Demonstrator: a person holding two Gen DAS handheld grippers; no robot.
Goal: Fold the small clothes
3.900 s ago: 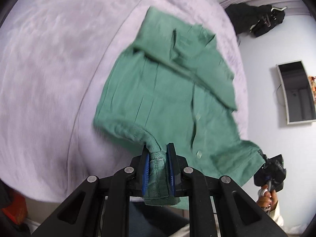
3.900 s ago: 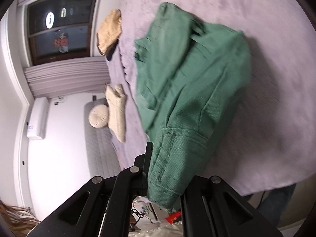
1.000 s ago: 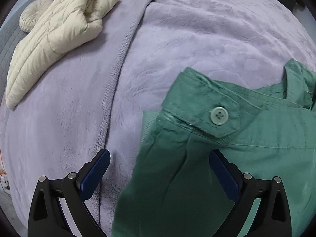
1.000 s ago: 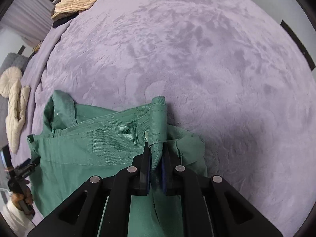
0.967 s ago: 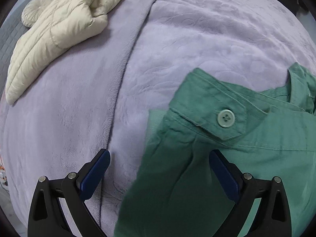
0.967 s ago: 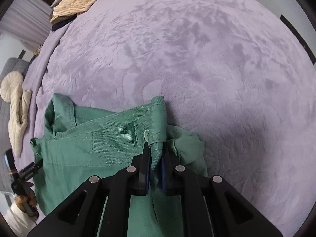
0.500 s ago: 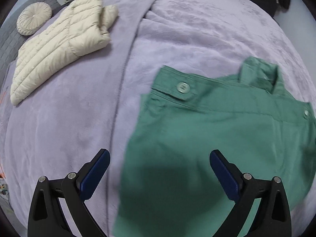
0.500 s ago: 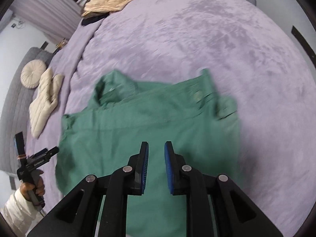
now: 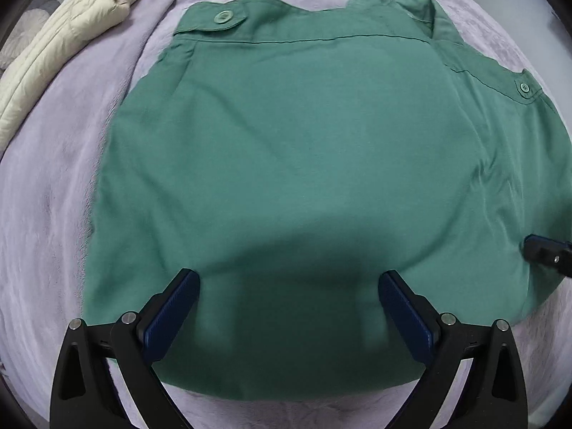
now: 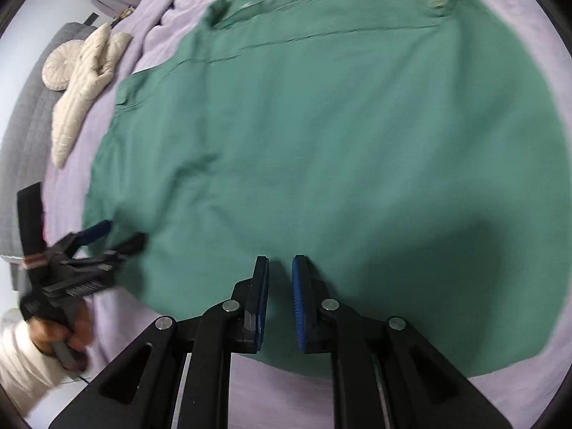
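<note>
Lilac plush bedding point(image 9: 53, 193) covers the bed that serves as the work surface, with a grey quilted headboard point(image 10: 21, 114) off to one side in the right wrist view. Above the near hem, the left gripper point(image 9: 287, 304) hangs with its blue-padded fingers spread wide and nothing between them; the right gripper point(image 10: 280, 300) sits over the same lower edge with its fingers parted by only a narrow gap, also holding nothing; neither one touches cloth as far as the pictures show (the right view is blurred, so contact at the hem is hard to rule out). Beneath both lies the green shirt point(image 9: 304, 150), spread flat with its back up, collar point(image 9: 404, 7) at the far end, a buttoned tab point(image 9: 223, 18) at each shoulder, and the sleeves apparently tucked under or folded in, since none sticks out. Beyond it, well apart, rest a cream padded jacket point(image 9: 68, 32) and a round cushion point(image 10: 59, 68). By my reading the task is at an early-to-middle stage: the shirt is laid out and smoothed, and perhaps the sleeves are already turned in; the body has not yet been folded, so bringing the hem up toward the collar remains.
</note>
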